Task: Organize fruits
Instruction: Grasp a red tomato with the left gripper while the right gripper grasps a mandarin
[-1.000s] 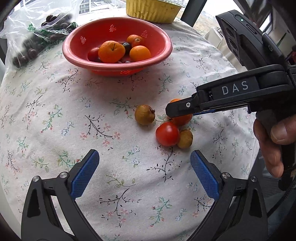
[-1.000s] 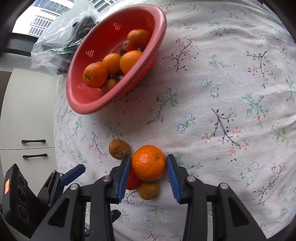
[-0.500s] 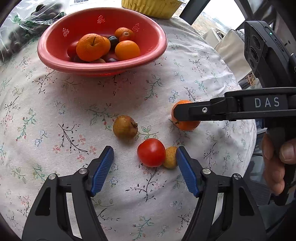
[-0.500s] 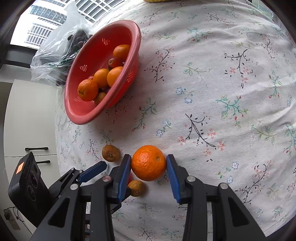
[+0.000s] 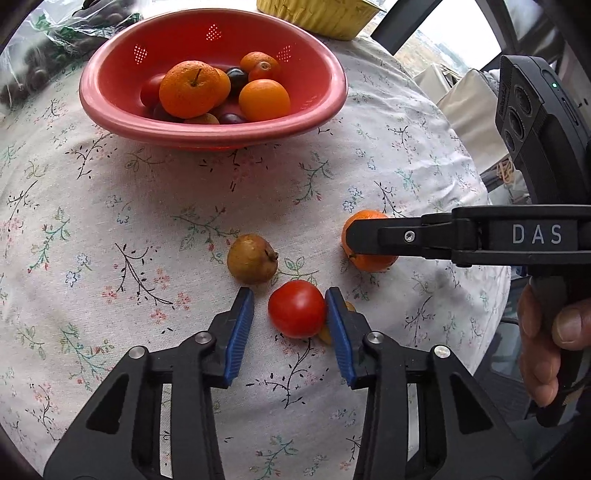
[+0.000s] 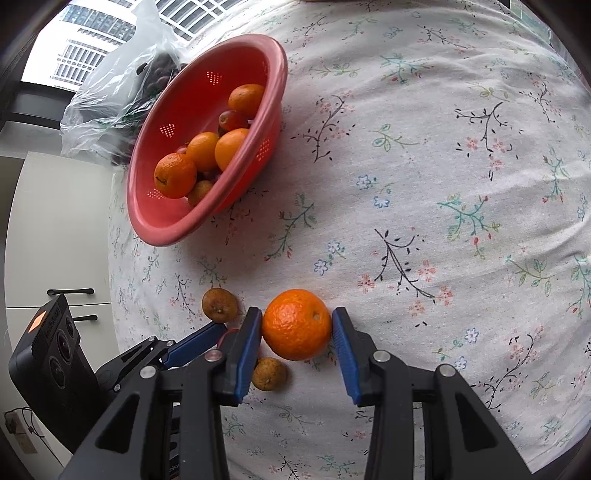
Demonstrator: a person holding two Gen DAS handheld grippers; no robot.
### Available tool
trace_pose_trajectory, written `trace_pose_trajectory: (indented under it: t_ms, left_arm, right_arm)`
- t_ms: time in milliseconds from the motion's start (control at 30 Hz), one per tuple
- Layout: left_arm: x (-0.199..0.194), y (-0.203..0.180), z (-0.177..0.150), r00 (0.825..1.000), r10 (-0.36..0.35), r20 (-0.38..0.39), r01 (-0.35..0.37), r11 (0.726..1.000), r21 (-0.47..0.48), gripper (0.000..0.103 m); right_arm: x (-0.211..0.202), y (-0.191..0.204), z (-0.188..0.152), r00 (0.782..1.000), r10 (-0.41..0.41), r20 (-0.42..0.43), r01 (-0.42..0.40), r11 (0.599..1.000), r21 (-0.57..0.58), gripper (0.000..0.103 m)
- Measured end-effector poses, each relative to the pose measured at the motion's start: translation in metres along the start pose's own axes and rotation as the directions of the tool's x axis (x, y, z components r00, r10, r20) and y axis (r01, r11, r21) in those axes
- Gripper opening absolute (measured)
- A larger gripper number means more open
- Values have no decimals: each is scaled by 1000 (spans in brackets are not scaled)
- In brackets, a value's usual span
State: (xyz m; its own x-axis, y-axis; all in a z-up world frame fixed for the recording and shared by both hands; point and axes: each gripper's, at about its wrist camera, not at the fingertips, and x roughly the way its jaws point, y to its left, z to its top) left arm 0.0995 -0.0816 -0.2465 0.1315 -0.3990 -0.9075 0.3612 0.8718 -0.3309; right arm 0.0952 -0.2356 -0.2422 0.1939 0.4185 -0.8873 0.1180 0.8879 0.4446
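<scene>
A red colander point(image 5: 110, 110) holding several oranges and dark fruits stands at the far side of the table; it also shows in the right wrist view point(image 6: 155, 229). My left gripper point(image 5: 290, 314) is open around a red tomato point(image 5: 296, 308); the right pad touches it, the left pad stands apart. A small brown fruit point(image 5: 252, 259) lies just beyond, and another point(image 6: 269, 373) sits by the tomato. My right gripper point(image 6: 297, 328) is shut on an orange point(image 6: 297, 324), seen from the side in the left wrist view point(image 5: 364, 258), low over the cloth.
The table wears a floral cloth point(image 5: 110, 229). A clear plastic bag of dark fruit point(image 6: 122, 85) lies beside the colander. A yellow foil tray point(image 5: 317, 14) stands behind it. The table edge drops off at the right point(image 5: 491, 266). White cabinets point(image 6: 55, 229) are beyond the table.
My left gripper has moved forward and narrowed around the tomato. My right gripper still holds the orange and has shifted slightly right, away from the tomato.
</scene>
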Motion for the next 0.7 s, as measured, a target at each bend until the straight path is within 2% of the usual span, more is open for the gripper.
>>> trace_pose_trajectory:
  t_ms: [200,333,400,700]
  left_arm:
    - [-1,-6,0,1000,19,-9,-18,1000,20,38]
    - [0,-9,0,1000,-3,-14,3,1000,31,38]
    - [0,-10,0,1000,-16,-17,17,999,35,32]
    - [1,-5,5,1000,6,-17,-6,1000,13,33]
  right_arm:
    - [1,2,0,1000,-4,0,4,1000,-2,42]
    - [1,2,0,1000,-3,4,3,1000,-3,42]
    - [0,2,0,1000,-3,5,3,1000,-4,42]
    - [-2,-1,-1,1000,-2,9,2,1000,-2,42]
